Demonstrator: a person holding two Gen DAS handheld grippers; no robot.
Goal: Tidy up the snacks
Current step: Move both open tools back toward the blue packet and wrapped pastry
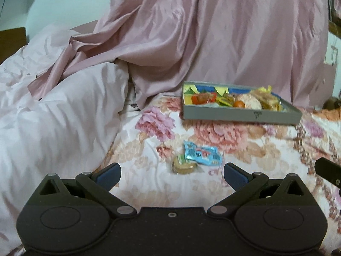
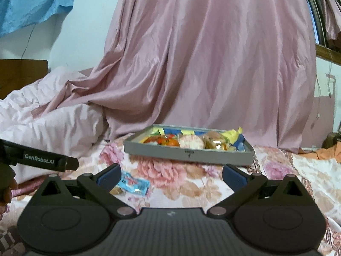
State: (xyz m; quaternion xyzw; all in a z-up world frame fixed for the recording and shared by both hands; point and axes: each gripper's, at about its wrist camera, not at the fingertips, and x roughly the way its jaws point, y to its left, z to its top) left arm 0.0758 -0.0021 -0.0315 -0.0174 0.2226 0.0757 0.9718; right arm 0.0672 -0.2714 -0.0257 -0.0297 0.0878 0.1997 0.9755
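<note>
A shallow grey box [image 1: 240, 115] [image 2: 187, 154] holding several wrapped snacks lies on the floral bedspread. In front of it lie a light-blue snack packet [image 1: 201, 154] [image 2: 133, 183] and a small round biscuit pack [image 1: 183, 166] [image 2: 116, 190], touching each other. My left gripper [image 1: 171, 176] is open just short of these two, nothing between its blue pads. My right gripper [image 2: 170, 176] is also open and empty, with the blue packet beside its left finger [image 2: 108, 176] and the box straight ahead. The left gripper's body [image 2: 42, 159] shows at the left of the right wrist view.
A floral bedspread [image 1: 245, 149] covers the bed. A crumpled pale pink duvet [image 1: 53, 117] rises on the left. A pink curtain [image 2: 202, 64] hangs behind the box. Orange cloth [image 2: 328, 152] lies at the far right. A hand [image 2: 6, 183] shows at the left edge.
</note>
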